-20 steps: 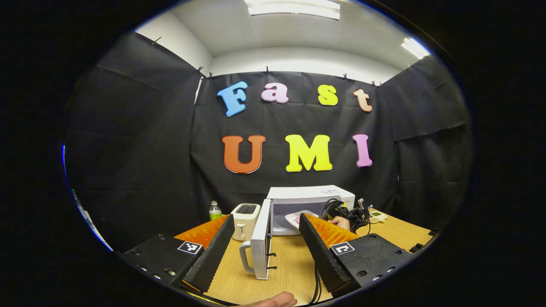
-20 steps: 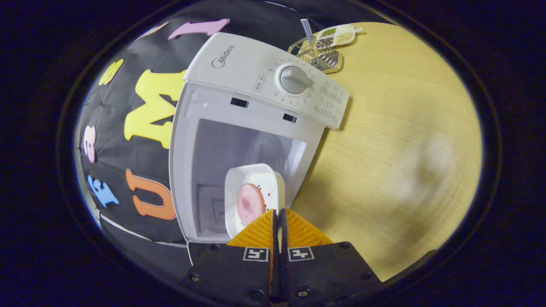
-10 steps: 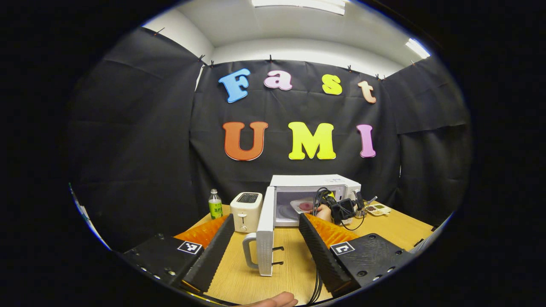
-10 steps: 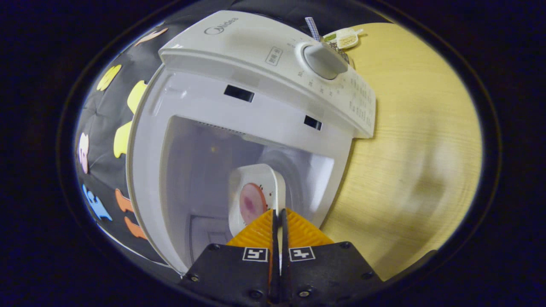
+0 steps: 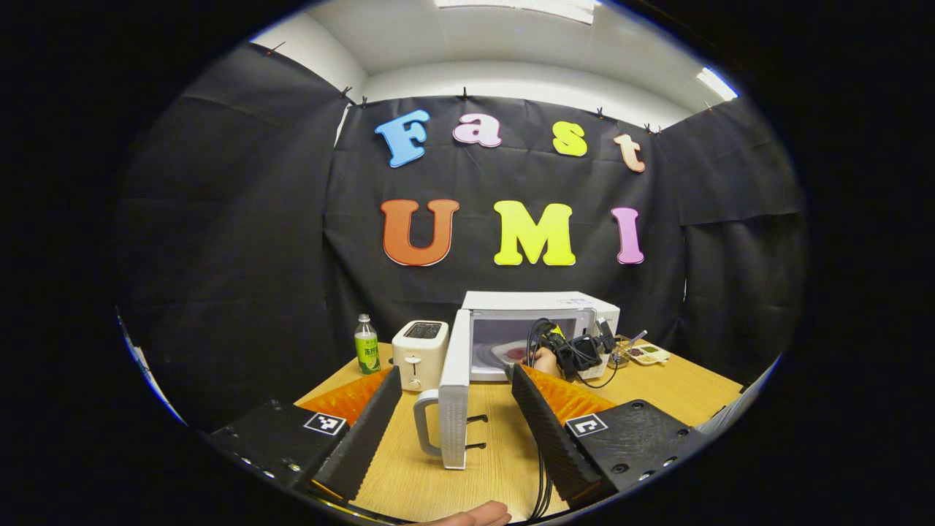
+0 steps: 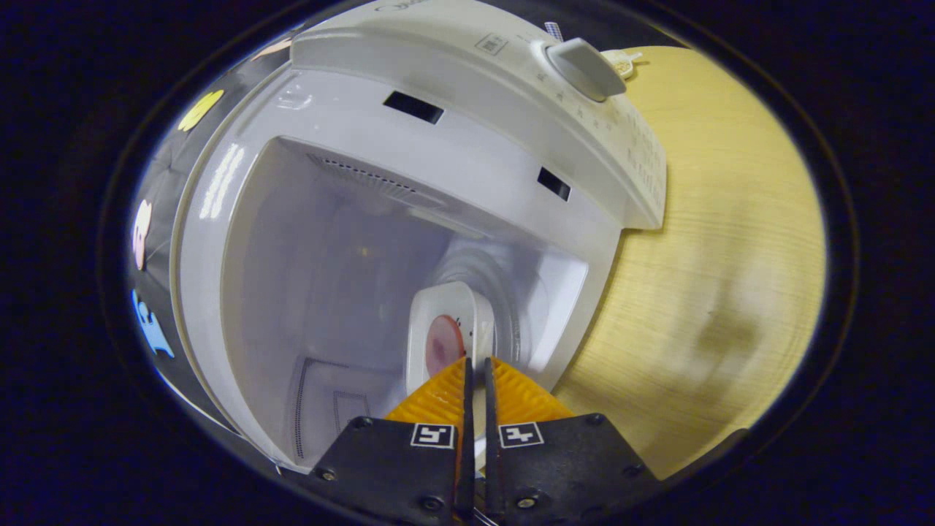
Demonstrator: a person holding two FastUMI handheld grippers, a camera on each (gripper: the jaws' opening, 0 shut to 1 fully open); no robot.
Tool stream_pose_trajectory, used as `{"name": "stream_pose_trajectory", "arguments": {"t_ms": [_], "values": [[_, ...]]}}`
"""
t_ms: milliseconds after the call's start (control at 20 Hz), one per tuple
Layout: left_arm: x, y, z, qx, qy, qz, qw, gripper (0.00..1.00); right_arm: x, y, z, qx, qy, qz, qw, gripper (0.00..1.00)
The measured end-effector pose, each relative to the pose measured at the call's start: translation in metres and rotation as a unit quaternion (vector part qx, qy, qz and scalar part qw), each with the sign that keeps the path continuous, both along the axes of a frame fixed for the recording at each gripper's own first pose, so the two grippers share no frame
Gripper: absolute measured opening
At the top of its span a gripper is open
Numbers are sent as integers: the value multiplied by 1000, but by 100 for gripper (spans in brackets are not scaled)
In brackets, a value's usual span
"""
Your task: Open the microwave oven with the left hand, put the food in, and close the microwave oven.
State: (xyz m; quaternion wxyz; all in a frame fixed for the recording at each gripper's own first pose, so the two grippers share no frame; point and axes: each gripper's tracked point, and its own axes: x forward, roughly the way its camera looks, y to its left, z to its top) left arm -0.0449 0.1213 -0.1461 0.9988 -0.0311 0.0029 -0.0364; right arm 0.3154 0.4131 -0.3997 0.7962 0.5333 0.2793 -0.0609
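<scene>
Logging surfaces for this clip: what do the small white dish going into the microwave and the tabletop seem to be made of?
The small white rounded-square dish, pinched at its rim by the right tool, looks like glazed ceramic or melamine: smooth, opaque, faintly glossy; I cannot tell which. The pale yellow tabletop looks like wood or wood-look laminate: straight grain lines, matte sheen.

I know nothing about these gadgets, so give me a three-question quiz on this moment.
1. True or false: the microwave door stands open.
2. What does the right hand-held gripper pinch? A) bottle B) plate C) toaster
3. Fill in: the plate carries a round slice of pink ____.

Key: 1 true. 2 B; it holds the plate's rim inside the microwave. 3 food. The left hand-held gripper is open and holds nothing.
</scene>
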Motion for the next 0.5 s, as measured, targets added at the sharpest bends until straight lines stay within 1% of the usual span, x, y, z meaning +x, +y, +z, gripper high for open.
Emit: {"name": "stream_pose_trajectory", "arguments": {"t_ms": [150,200,250,300,350,400,450,500], "values": [[-2,2,-1,1,-4,1,1000,93,1,-4,6,-18,-17,-2,1000,12],[-3,4,-2,3,-4,4,1000,93,0,-7,7,-26,-19,-8,999,14],[-4,6,-2,4,-3,8,1000,93,-1,-7,9,-28,-22,-7,999,20],[-5,9,-3,6,-2,13,1000,93,-1,-8,11,-36,-25,-2,999,13],[-7,14,-2,9,-5,21,1000,93,-3,-9,13,-48,-28,1,998,29],[-9,19,-1,13,-7,31,999,93,-4,-7,17,-61,-36,11,997,22],[-12,24,-1,19,-9,40,999,93,-5,-8,20,-83,-45,20,995,24],[-15,29,0,23,-12,48,999,93,-8,-8,22,-110,-50,33,992,34]]}}
